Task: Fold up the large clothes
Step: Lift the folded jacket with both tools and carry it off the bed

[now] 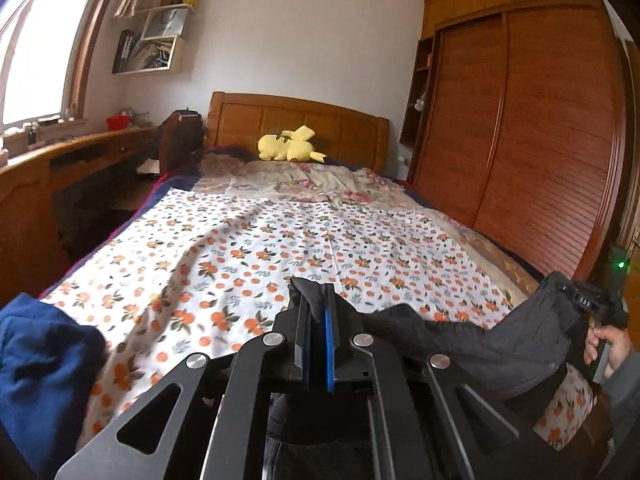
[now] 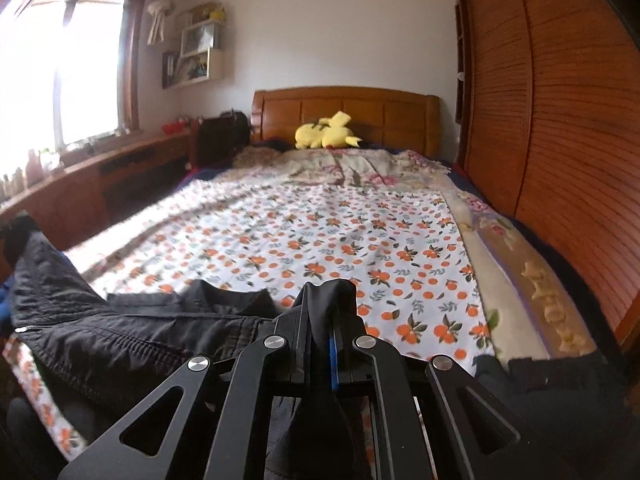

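A black garment (image 2: pixel 120 332) with a zip and ribbed seams hangs stretched between my two grippers over the foot of the bed (image 1: pixel 280 240). My left gripper (image 1: pixel 318 304) is shut on one edge of the black garment (image 1: pixel 500 340). My right gripper (image 2: pixel 326 300) is shut on another edge, with cloth bunched between its fingers. In the left wrist view the right gripper (image 1: pixel 600 308) shows at far right, held by a hand. The garment's far end rises at the left of the right wrist view.
The bed has an orange-print sheet (image 2: pixel 340 232), a floral quilt (image 2: pixel 340 168) and a yellow plush toy (image 1: pixel 290 144) by the wooden headboard. A blue garment (image 1: pixel 44 368) lies at the bed's near left. A wooden wardrobe (image 1: pixel 520 120) stands right, a desk (image 1: pixel 60 168) left.
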The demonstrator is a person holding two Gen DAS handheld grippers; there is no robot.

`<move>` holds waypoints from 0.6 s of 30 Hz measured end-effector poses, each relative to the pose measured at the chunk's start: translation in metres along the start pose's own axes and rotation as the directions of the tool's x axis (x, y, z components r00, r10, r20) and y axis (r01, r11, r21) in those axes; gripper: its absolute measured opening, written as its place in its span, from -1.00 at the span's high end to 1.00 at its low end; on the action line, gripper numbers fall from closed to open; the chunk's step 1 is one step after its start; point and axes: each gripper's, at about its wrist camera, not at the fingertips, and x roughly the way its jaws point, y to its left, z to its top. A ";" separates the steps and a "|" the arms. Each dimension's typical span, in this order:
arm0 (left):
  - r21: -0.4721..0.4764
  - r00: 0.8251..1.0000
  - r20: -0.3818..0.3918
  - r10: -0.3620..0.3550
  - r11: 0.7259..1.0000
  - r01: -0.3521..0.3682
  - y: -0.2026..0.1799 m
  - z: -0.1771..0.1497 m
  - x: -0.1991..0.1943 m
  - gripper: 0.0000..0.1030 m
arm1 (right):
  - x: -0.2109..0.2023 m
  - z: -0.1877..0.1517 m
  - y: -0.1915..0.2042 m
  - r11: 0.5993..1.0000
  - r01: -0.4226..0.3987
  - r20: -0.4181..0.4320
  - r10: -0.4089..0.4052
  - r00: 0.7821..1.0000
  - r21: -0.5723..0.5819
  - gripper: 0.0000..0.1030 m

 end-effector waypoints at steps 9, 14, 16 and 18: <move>-0.008 1.000 0.004 -0.029 1.000 0.029 0.011 0.003 0.059 0.89 | 0.053 -0.001 -0.002 0.997 0.072 -0.092 -0.075 0.993 -0.039 0.91; -0.004 0.999 -0.027 -0.028 1.000 0.028 0.022 -0.010 0.084 0.89 | 0.082 -0.012 0.001 0.995 0.093 -0.159 -0.097 0.983 -0.035 0.90; 0.004 0.999 -0.044 -0.030 1.000 0.030 0.025 -0.018 0.092 0.89 | 0.091 -0.017 0.003 0.994 0.105 -0.185 -0.111 0.976 -0.044 0.90; 0.006 0.998 -0.062 -0.031 0.999 0.031 0.029 -0.026 0.097 0.89 | 0.097 -0.023 0.005 0.992 0.116 -0.209 -0.125 0.970 -0.055 0.89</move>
